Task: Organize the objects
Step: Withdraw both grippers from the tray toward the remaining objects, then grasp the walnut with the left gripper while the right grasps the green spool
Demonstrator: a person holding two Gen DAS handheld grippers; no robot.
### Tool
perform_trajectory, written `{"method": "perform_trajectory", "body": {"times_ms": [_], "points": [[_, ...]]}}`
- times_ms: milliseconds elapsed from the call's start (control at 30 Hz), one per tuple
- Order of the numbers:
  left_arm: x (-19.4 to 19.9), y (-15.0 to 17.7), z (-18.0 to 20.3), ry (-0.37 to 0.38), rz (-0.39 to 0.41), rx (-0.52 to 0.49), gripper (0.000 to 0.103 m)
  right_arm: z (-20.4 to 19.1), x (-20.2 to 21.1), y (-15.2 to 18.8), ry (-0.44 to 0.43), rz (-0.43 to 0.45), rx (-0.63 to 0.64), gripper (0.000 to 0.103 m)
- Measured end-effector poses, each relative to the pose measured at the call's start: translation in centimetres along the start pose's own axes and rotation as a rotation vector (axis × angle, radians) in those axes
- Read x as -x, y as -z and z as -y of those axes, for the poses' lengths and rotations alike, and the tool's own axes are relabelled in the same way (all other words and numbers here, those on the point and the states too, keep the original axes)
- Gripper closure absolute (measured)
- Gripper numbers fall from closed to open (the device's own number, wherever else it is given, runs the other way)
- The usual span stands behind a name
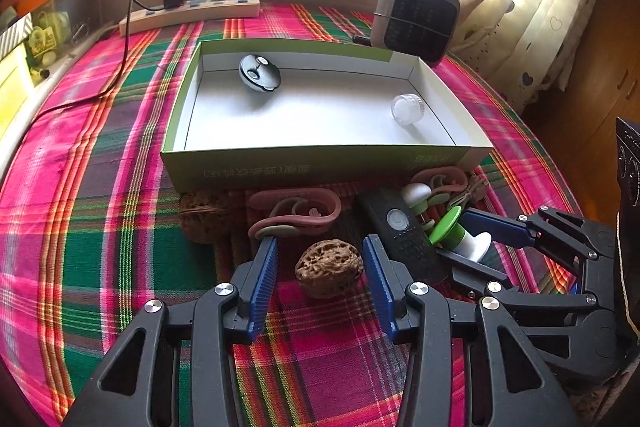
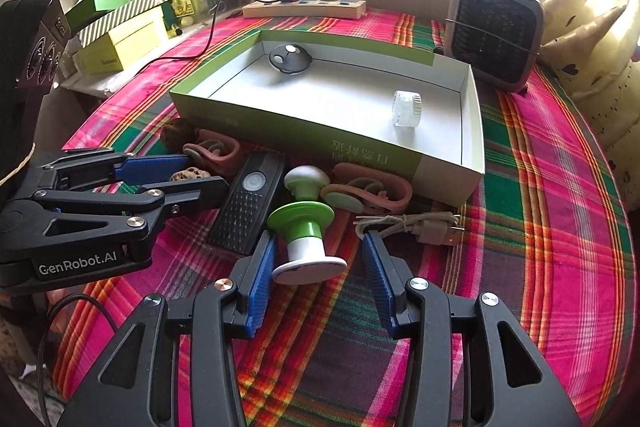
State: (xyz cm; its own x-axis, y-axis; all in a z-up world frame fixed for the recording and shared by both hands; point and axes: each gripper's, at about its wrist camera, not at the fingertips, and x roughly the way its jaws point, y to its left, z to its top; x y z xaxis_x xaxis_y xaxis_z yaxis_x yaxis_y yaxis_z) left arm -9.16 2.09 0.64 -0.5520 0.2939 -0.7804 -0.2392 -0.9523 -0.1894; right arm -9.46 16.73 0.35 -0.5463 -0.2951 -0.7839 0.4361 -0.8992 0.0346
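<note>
The left tool [image 1: 320, 263] is seen half open around a walnut [image 1: 329, 268], one pad on each side and a gap left on both; nothing is gripped yet. The right tool [image 2: 316, 267] is likewise half open about a green-and-white spool [image 2: 305, 239], which lies tilted on the table [image 2: 560, 227]; its left pad looks close to the spool, though contact cannot be confirmed.

The box [image 1: 320, 163] stands just beyond the clutter, a clear cap [image 1: 407, 109] and a black disc [image 1: 259, 72] already inside.

The walnut is best centred between the pads before closing, since its round, hard shell may squirt out. The spool should be taken by its narrow white neck. Each should be lifted clear of the remote [image 1: 398, 231] and the box's near wall, then set down on bare floor inside.
</note>
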Motion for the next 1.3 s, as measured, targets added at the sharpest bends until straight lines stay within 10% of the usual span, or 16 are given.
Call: {"method": "perform_trajectory", "body": {"times_ms": [1300], "points": [[0.59, 0.46, -0.05, -0.022, 0.012, -0.004, 0.073, 0.27, 0.23, 0.16, 0.005, 0.013, -0.009, 0.069]]}}
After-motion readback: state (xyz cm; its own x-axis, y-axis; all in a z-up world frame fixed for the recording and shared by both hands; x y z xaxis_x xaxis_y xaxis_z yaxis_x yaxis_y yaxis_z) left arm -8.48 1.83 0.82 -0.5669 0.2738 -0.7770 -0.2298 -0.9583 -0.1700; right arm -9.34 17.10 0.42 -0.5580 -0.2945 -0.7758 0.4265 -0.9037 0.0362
